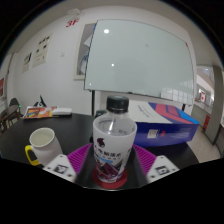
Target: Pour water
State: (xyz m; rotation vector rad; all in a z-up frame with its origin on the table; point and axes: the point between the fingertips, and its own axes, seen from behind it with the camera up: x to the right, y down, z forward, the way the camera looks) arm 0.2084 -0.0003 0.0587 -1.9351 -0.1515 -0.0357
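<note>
The gripper [109,168] grips 1 capped bottle [113,140], both pads [78,156] pressed on its sides, upright over the dark bench [70,128]. A mug [43,146] stands near, to its left. The step in hand looks like carrying; pouring calls for the cap [117,102] off, then tilting over the mug.

Clear bottle [112,147] is topped by a black cap; its label is white above, dark red below, with black print. Cup [42,145] is pale cream. Fingers [70,158] are lined with magenta pads. Surface [75,128] is black. Box [165,122] is patterned blue, white, red. Whiteboard [138,58] is white.
</note>
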